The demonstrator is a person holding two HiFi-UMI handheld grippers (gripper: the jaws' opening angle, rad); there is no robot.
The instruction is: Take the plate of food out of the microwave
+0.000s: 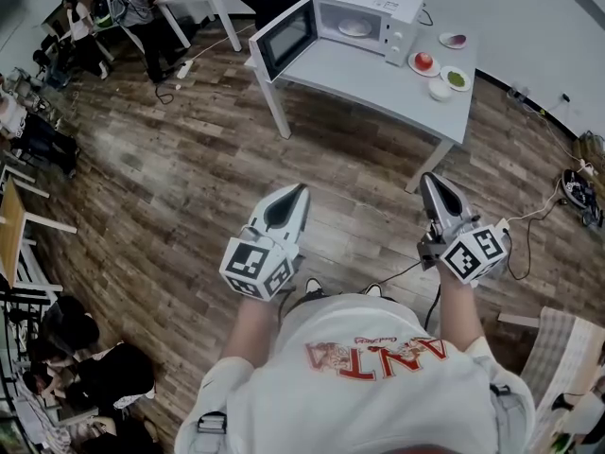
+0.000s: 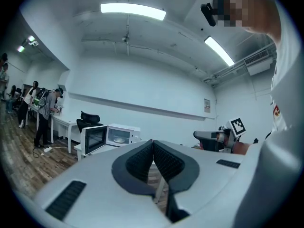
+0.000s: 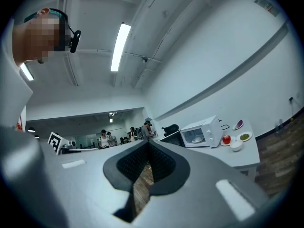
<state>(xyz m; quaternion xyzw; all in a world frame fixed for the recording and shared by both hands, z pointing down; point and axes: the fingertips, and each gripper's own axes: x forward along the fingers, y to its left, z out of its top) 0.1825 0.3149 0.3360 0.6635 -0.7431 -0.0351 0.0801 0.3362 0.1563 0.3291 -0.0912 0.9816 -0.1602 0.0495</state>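
head view: microwave (image 1: 371, 6) on white counter (image 1: 359, 76), door (image 1: 284, 38) swung open. plate of food (image 1: 354, 27) inside microwave cavity. small dishes (image 1: 424, 61) on counter just beside microwave, toward view's right. left gripper (image 1: 300, 189) and right gripper (image 1: 427, 178) held over wood floor (image 1: 189, 178), well apart from counter. gripper views: both sets of jaws pressed together, nothing between them.

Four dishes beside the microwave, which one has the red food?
The red-food plate, the one closest to the microwave. The purple-food plate, green-food plate and white bowl all sit farther right.
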